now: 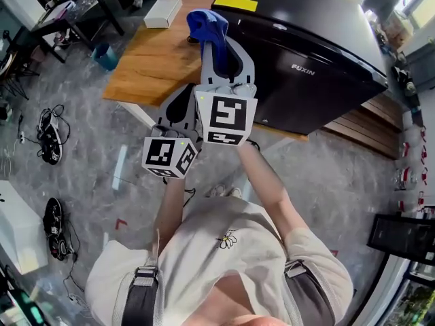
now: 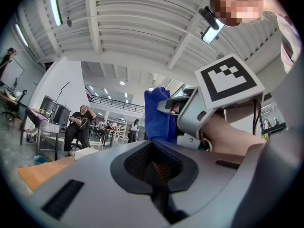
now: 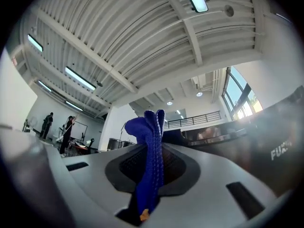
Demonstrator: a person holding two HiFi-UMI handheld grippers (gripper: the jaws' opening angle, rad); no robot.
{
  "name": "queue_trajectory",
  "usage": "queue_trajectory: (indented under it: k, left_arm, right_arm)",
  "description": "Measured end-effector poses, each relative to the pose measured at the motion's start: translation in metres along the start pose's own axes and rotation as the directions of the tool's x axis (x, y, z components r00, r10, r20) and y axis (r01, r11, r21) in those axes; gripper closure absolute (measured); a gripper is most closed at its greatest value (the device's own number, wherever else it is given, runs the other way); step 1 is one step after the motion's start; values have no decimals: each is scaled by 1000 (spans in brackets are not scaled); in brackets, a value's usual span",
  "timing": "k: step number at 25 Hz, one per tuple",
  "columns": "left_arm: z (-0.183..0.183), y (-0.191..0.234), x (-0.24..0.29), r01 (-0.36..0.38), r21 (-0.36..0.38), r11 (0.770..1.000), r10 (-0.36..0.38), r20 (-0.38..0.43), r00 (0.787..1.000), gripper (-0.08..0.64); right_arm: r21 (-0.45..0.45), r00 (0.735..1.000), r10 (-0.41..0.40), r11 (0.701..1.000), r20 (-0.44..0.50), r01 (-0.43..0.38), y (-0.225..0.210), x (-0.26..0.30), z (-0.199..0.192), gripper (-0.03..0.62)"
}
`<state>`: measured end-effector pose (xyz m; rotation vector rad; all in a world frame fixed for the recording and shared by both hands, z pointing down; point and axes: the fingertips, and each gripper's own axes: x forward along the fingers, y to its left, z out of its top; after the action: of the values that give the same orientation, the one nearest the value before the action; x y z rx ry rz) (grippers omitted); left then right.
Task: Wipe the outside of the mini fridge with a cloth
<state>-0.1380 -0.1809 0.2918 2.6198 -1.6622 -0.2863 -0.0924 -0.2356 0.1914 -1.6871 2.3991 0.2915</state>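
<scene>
Head view: my right hand-held gripper [image 1: 219, 54] pinches the blue knitted cloth [image 1: 206, 23], my left hand-held gripper [image 1: 178, 109] is closed on nothing. I judge the glossy black mini fridge [image 1: 306, 39], upper right, is not yet wiped.

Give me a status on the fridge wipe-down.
Done: the blue cloth is picked up, with the right gripper shut on it. In hand: the cloth is held up close to the mini fridge; whether they touch isn't clear. Left: the wiping itself, since no wiped patch shows on the fridge. The left gripper is shut and empty.
</scene>
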Motion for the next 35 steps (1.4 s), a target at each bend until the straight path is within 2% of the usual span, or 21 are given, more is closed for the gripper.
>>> queue_trajectory:
  k: [5, 12, 21, 28, 32, 35]
  left_arm:
    - [-5, 12, -10, -23, -11, 1000, 23, -8, 1000, 555]
    - [0, 10, -14, -11, -4, 1000, 11, 2, 1000, 555]
    - [-2, -23, 1, 82, -6, 997, -82, 4, 997, 555]
    - [-5, -48, 16, 150, -15, 989, -150, 0, 989, 555]
    - [-8, -60, 21, 182, -16, 983, -182, -6, 983, 555]
    - [-9, -65, 23, 196, -14, 981, -196, -8, 981, 555]
  right_arm:
    - [-42, 999, -30, 999, 15, 31, 4, 7, -2, 531]
    - [-33, 997, -69, 997, 19, 70, -5, -3, 3, 531]
    - [-77, 978, -207, 975, 36, 209, -65, -52, 15, 531]
    - [-136, 938, -342, 928, 51, 346, -132, -95, 22, 531]
    - [-148, 896, -438, 884, 66, 443, -170, -119, 26, 531]
    - [-152, 854, -516, 840, 71, 520, -200, -138, 29, 531]
